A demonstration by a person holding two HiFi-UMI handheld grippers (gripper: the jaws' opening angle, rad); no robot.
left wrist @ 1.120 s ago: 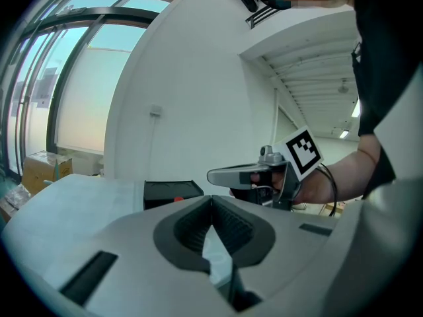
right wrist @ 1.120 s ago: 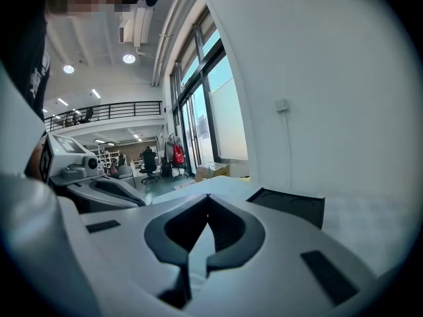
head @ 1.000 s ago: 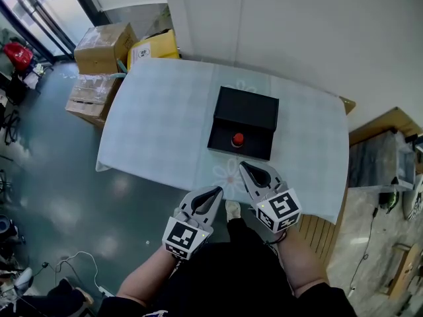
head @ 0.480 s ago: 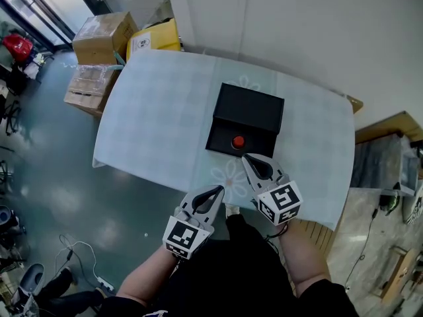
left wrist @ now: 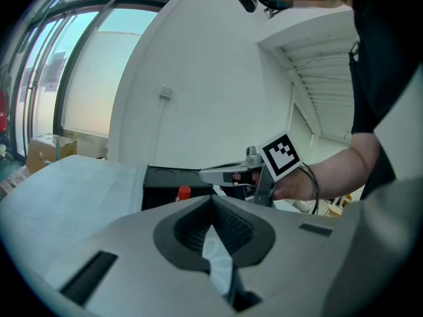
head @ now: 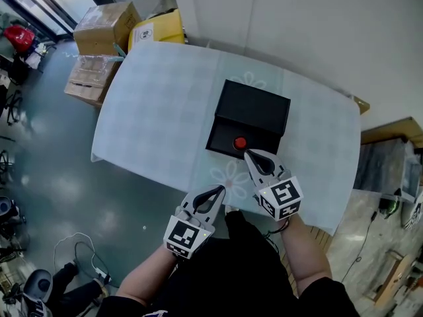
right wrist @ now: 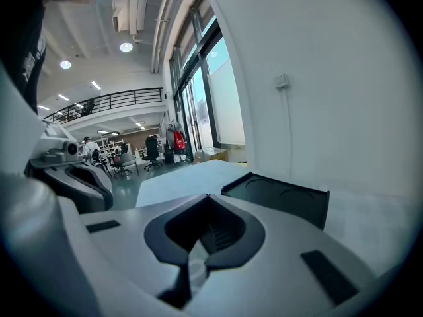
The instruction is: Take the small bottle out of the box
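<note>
Table (head: 158, 111): covered by a pale cloth, with a flower print seen at its near edge.
Box (head: 258, 107): black, set on the table, slightly toward 3 o'clock of its centre.
Bottle (head: 239, 143): stood inside the box, in its 6 o'clock part; only the red cap is seen.
Right gripper (head: 248, 153): clenched tip to tip, nothing grasped; held at 5 o'clock of the bottle, just beside it, over the box's near edge. Contact with the box cannot be told.
Left gripper (head: 219, 189): clenched and empty; held at 7 o'clock of the box, at the table's near edge, apart from the bottle.
Cartons (head: 106, 32): stacked on the floor at 10 o'clock of the table.
</note>
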